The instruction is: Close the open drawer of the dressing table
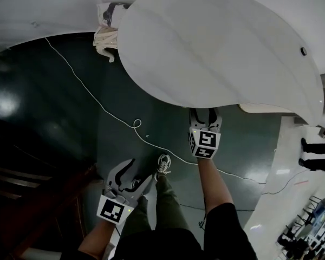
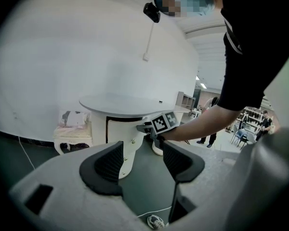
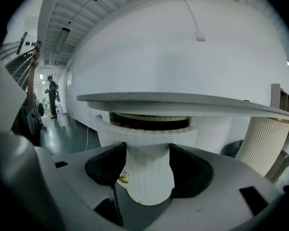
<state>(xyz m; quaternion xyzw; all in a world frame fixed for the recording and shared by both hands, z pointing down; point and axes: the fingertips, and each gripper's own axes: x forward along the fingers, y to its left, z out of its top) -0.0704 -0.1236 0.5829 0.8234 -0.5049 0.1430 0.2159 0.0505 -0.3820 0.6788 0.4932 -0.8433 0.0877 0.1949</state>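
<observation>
1. Holding the right gripper (image 1: 205, 118) forward at the near edge of the white oval-topped dressing table (image 1: 222, 42), fingertips tucked just under the tabletop; long axis of the top running from upper left to lower right in the head view.
2. Spreading that gripper's jaws wide, gripping nothing; framing between them, in the right gripper view, a white ribbed column (image 3: 149, 172) with a small brass knob (image 3: 123, 178) on its left side.
3. Standing open just under the tabletop: the white ribbed curved drawer (image 3: 149, 131), pulled out toward the right gripper, its bowed front stretching left to right, a dark gap showing behind its upper edge. Hidden beneath the top in the head view.
4. Hanging the left gripper (image 1: 141, 171) low and well back from the table, over the dark green floor (image 1: 70, 118), jaws apart and empty.
5. Showing a cream cushioned stool (image 2: 72, 129) beside the table in the left gripper view.
</observation>
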